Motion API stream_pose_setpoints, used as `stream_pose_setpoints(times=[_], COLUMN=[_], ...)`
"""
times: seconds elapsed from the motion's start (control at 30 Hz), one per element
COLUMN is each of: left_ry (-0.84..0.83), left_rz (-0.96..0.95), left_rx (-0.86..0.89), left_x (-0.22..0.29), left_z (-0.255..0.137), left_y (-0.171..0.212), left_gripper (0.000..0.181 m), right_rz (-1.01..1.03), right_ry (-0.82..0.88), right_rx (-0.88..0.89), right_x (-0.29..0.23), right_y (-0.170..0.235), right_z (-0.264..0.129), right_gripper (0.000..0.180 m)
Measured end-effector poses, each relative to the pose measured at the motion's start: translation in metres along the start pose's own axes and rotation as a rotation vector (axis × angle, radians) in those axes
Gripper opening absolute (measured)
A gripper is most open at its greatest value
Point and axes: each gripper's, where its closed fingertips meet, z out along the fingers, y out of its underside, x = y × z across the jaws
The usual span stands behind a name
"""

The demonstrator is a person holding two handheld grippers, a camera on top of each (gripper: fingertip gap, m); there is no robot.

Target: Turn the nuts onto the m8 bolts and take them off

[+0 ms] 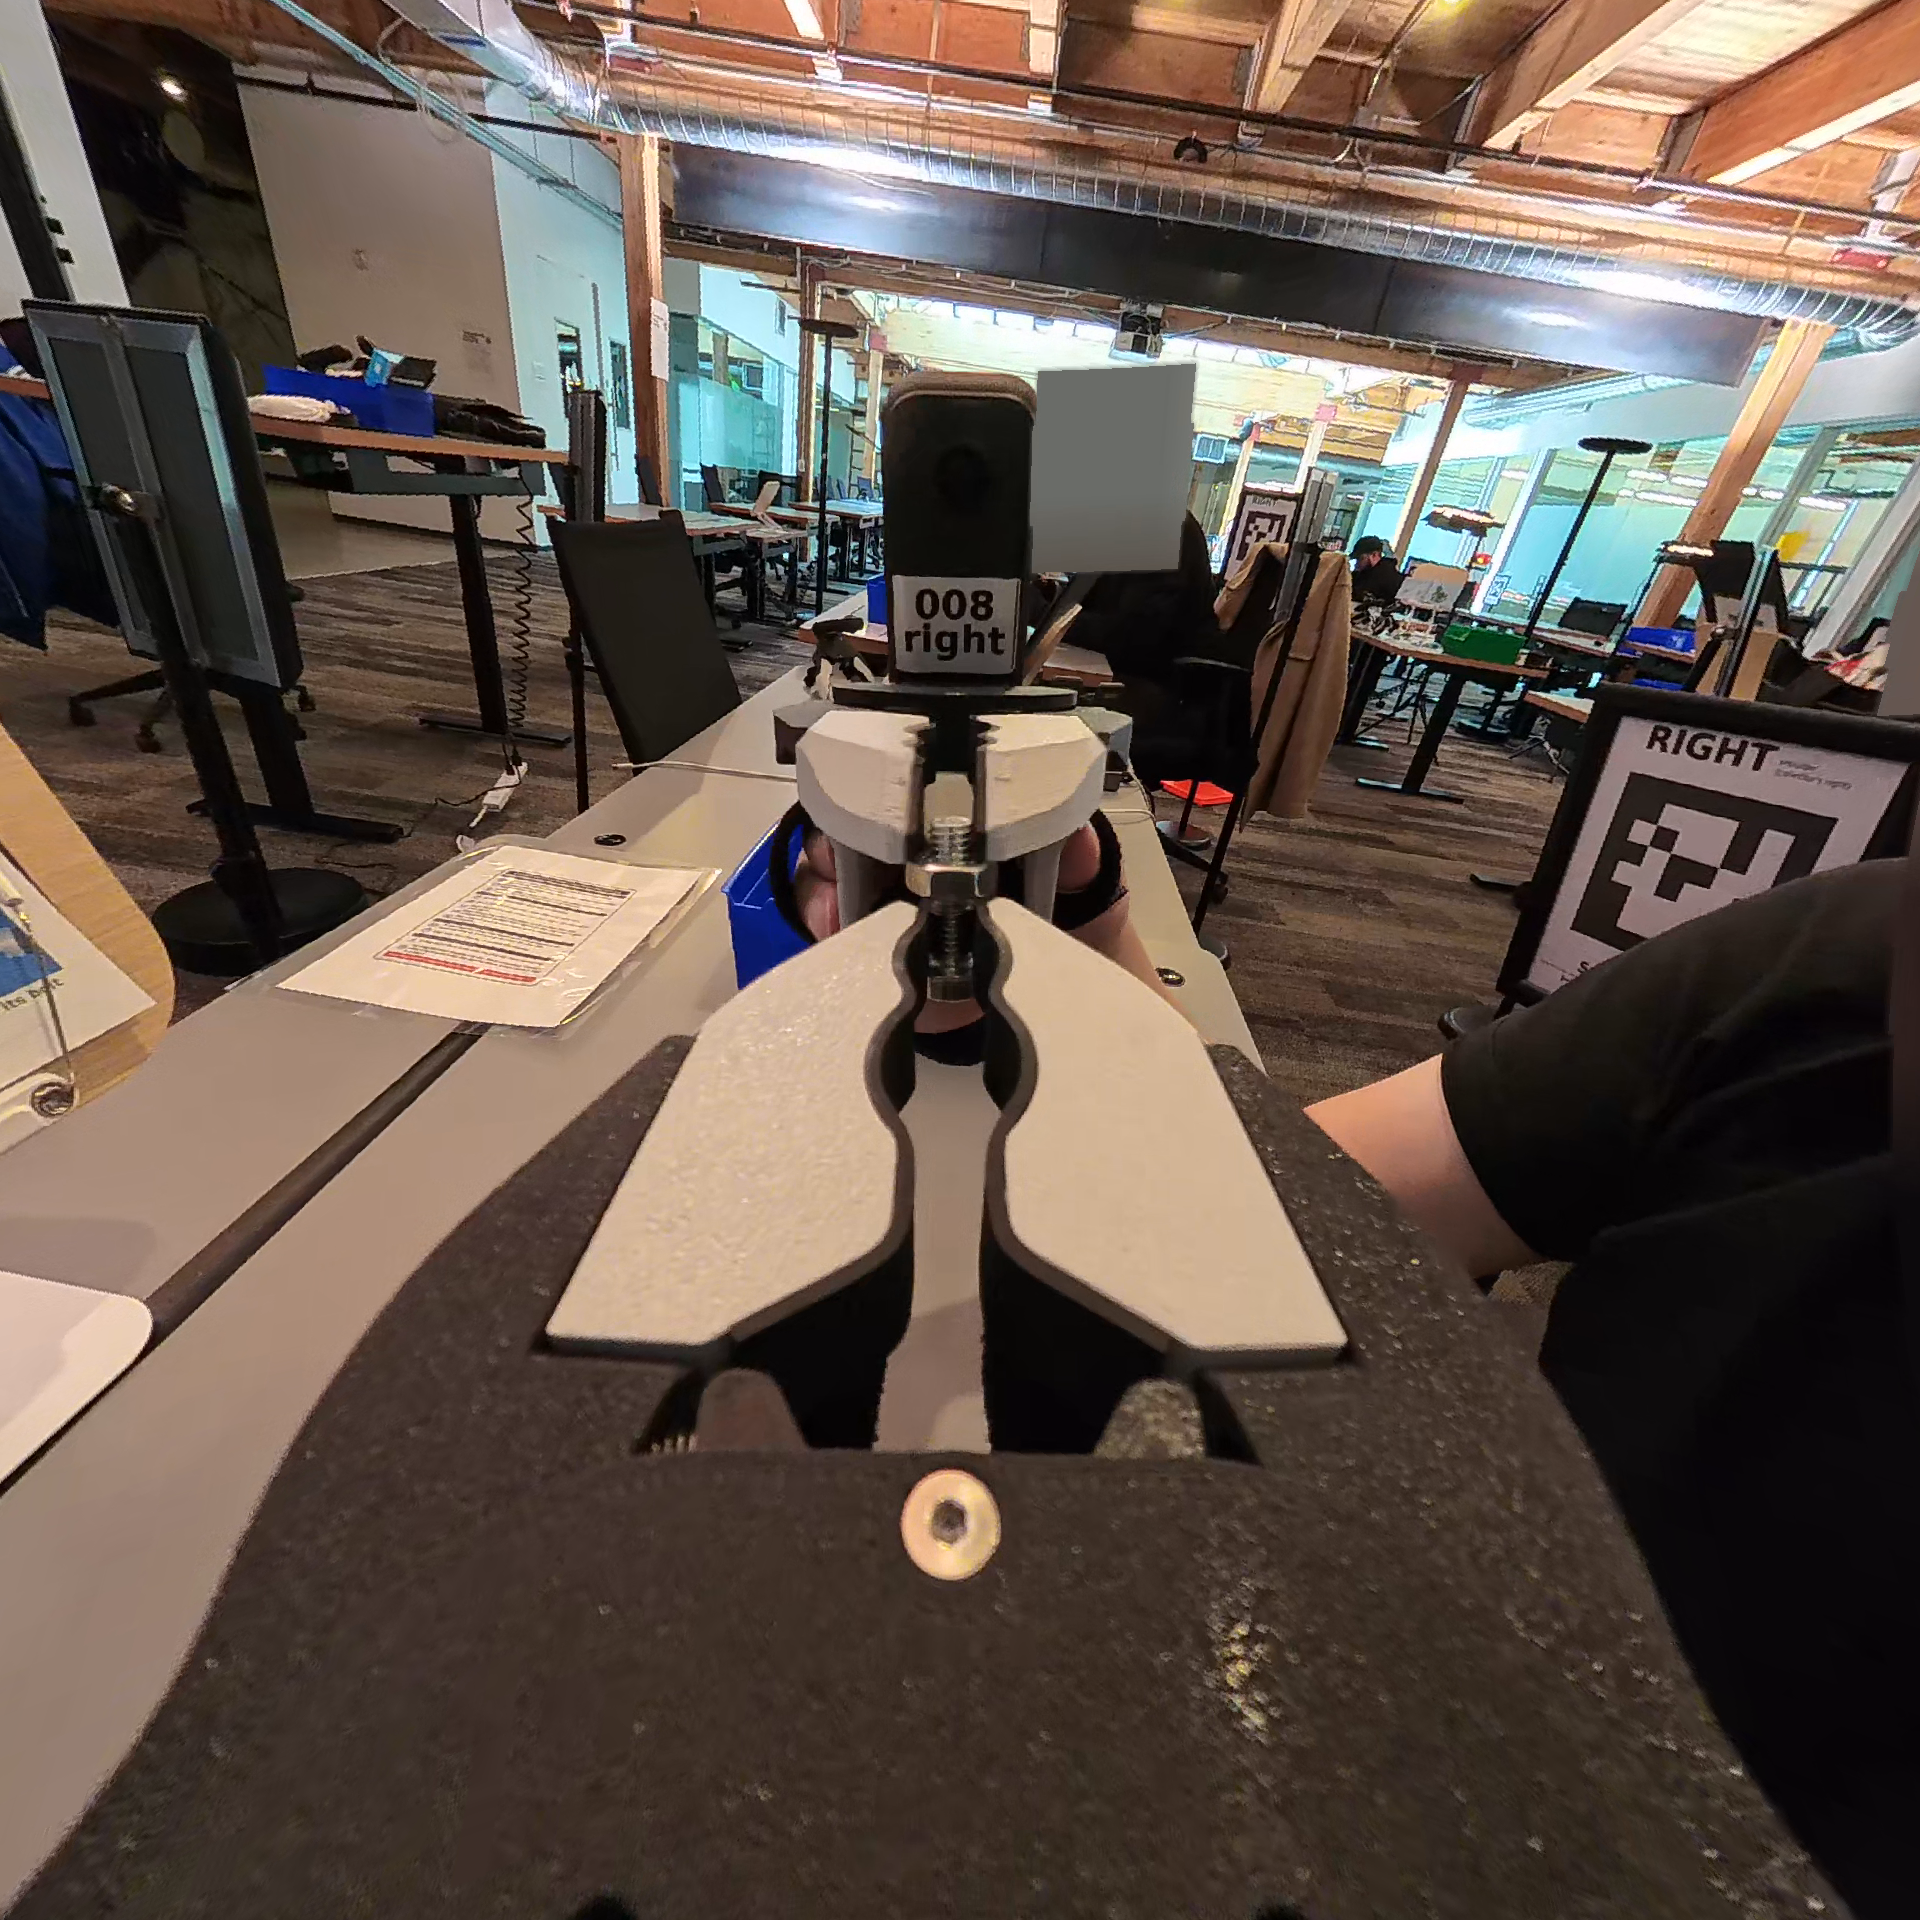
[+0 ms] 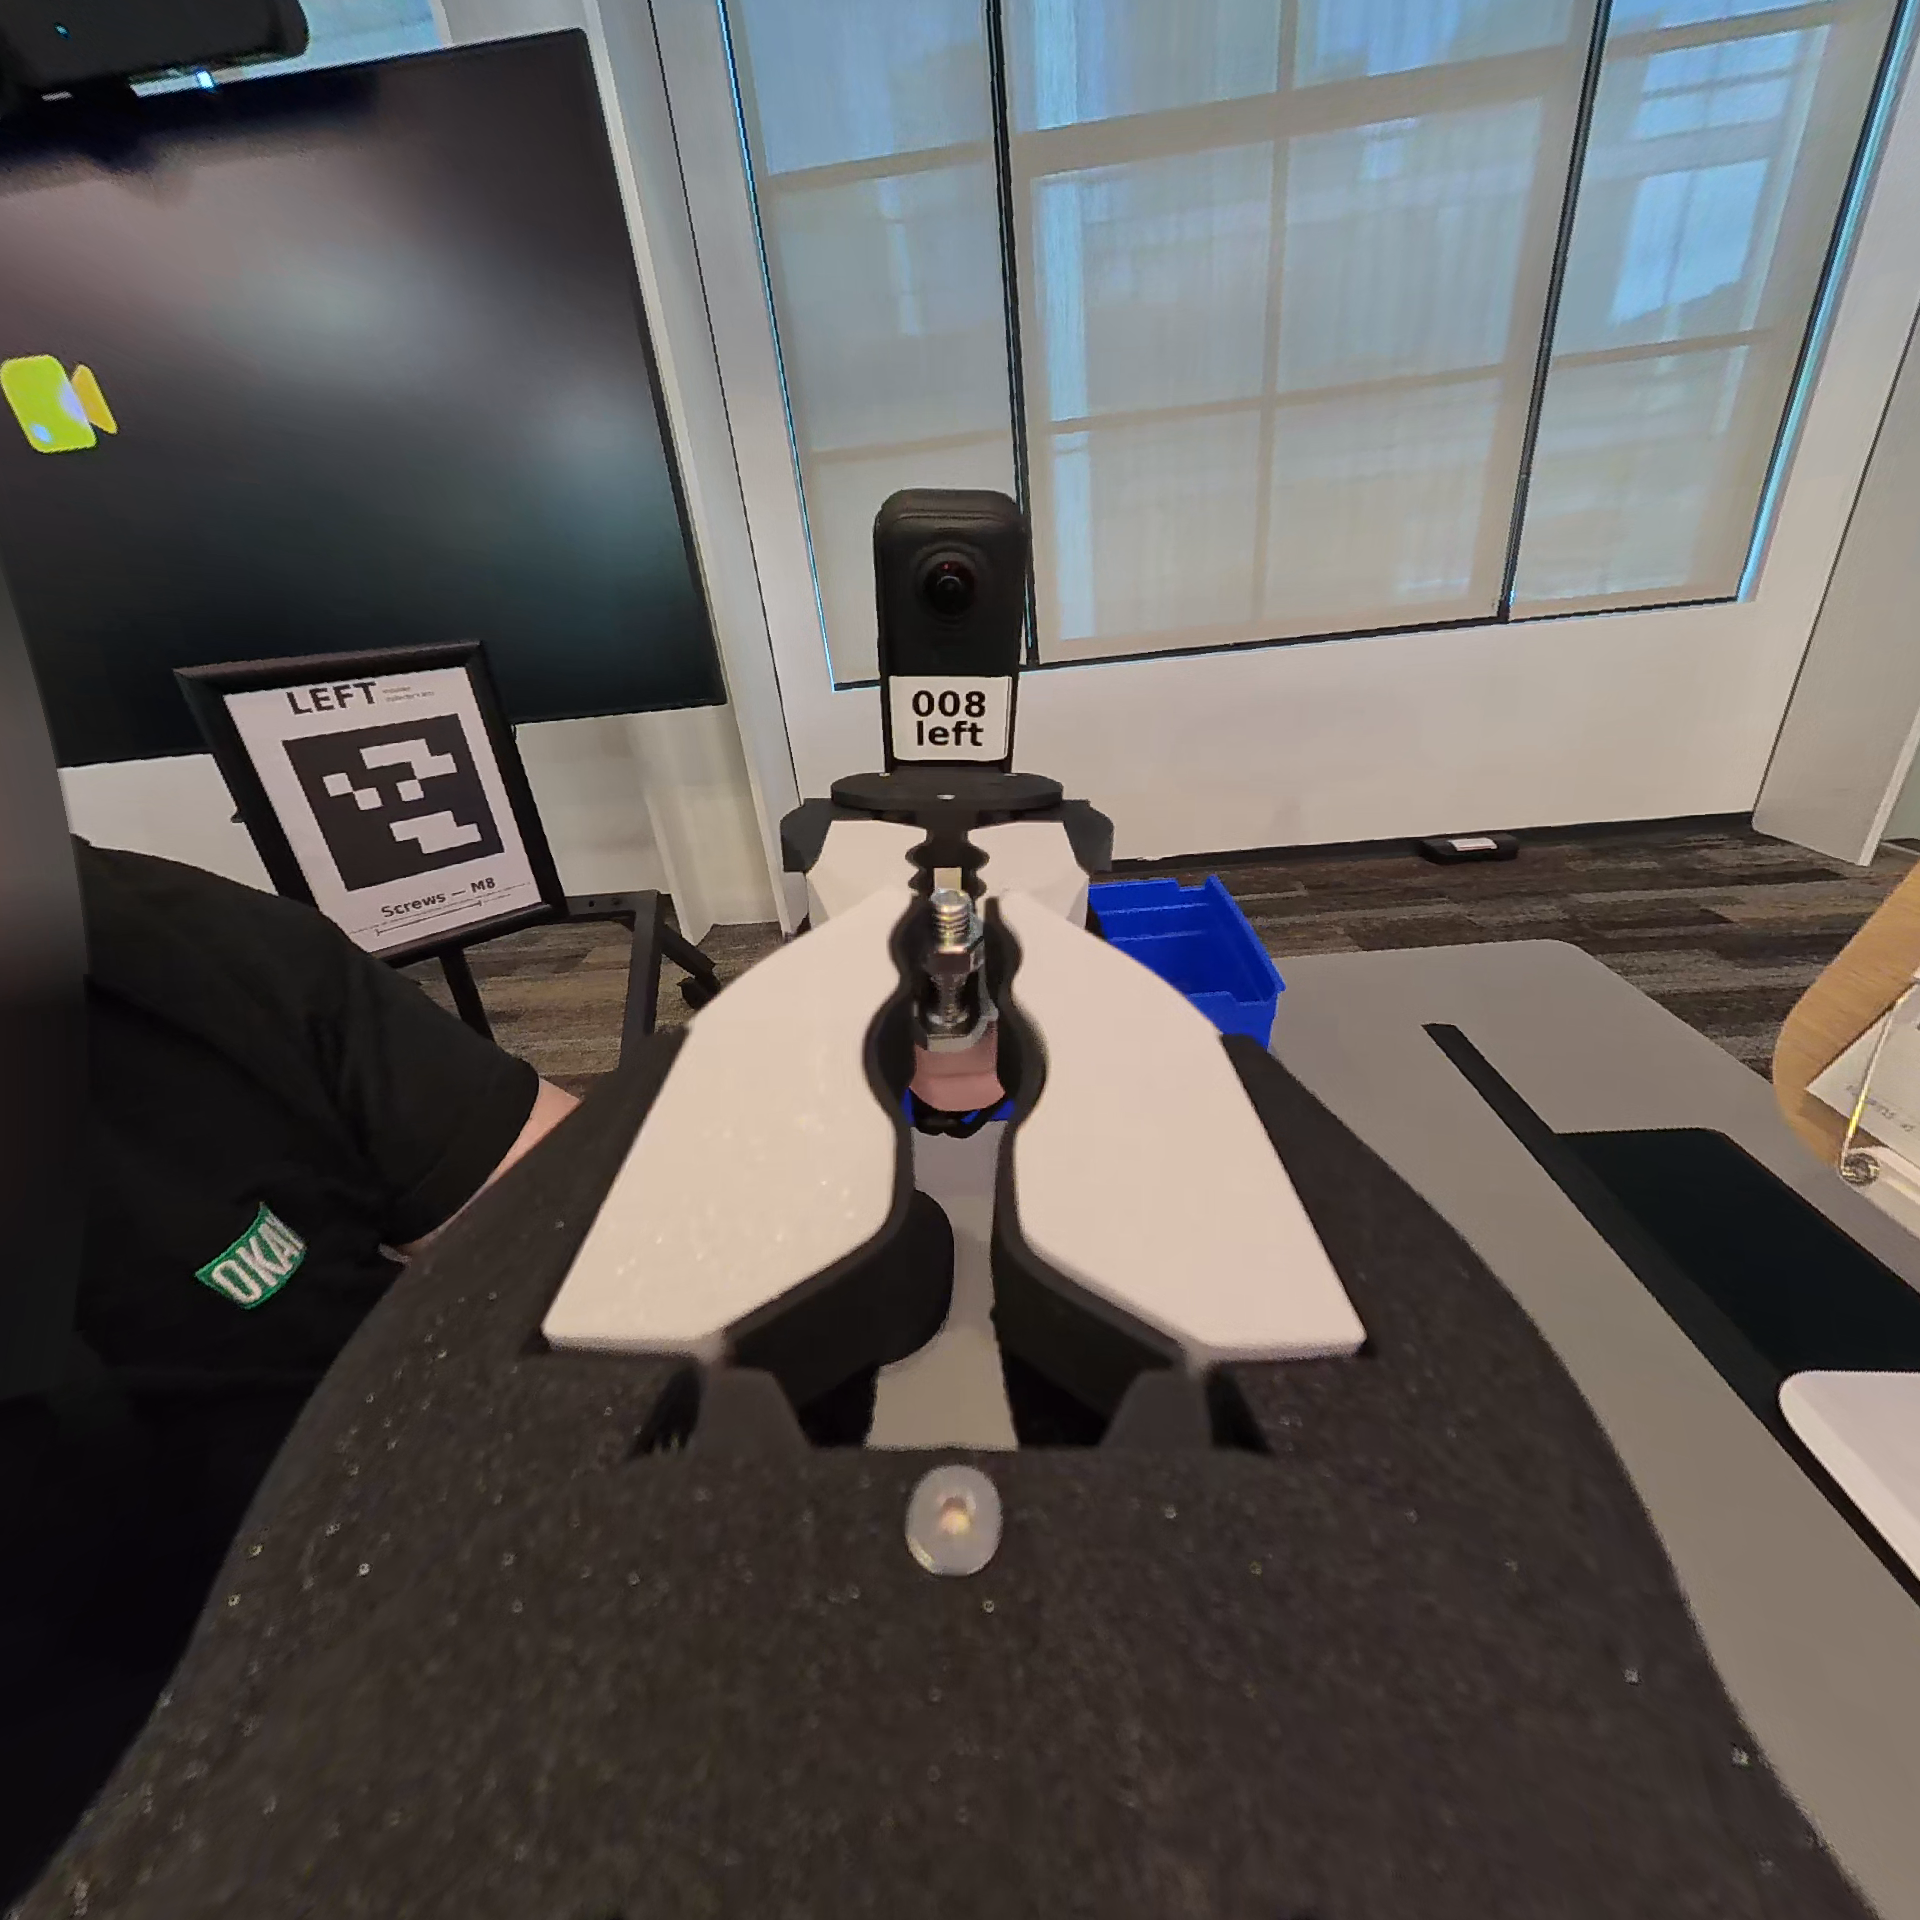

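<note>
My left claw point(image 1: 951, 961) is clamped on the head end of one bolt point(image 1: 945, 935); my right claw point(image 1: 948, 821) pinches the single nut point(image 1: 948, 878) threaded on it. Both are held above the grey bench point(image 1: 312, 1122). My fingers hide part of the thread, and the blue bin point(image 2: 1184, 945) sits half hidden behind.

Bright, even light; fisheye-warped edges

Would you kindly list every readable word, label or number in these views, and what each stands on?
I cannot quote writing; its bearers:
White label under the black camera, both views.
Framed marker sign, both views.
Laminated sheet: too small.
Green sleeve patch: partly cut off.
</note>
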Motion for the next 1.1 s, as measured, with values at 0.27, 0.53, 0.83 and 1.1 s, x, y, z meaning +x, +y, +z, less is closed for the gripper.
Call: stream_pose_setpoints(times=[0.27,0.53,0.83,1.1], left_ry=[-0.004,-0.064,0.062,0.1], left_rz=[0.005,0.067,0.106,0.13], left_rx=[0.014,-0.078,-0.111,-0.136], left_x=[0.001,-0.002,0.022,0.031], left_z=[0.0,0.004,0.011,0.016], left_y=[0.0,0.013,0.02,0.025], left_gripper=[0.024,0.034,0.022,0.02], right_rz=[0.007,-0.044,-0.193,-0.219], right_ry=[-0.019,-0.018,-0.118,-0.15], right_rx=[0.01,-0.028,-0.035,-0.04], right_x=[-0.002,-0.005,-0.029,-0.034], right_y=[-0.003,0.001,0.001,0.003], right_z=[-0.002,-0.003,-0.001,0.0], right_gripper=[0.007,0.007,0.007,0.007])
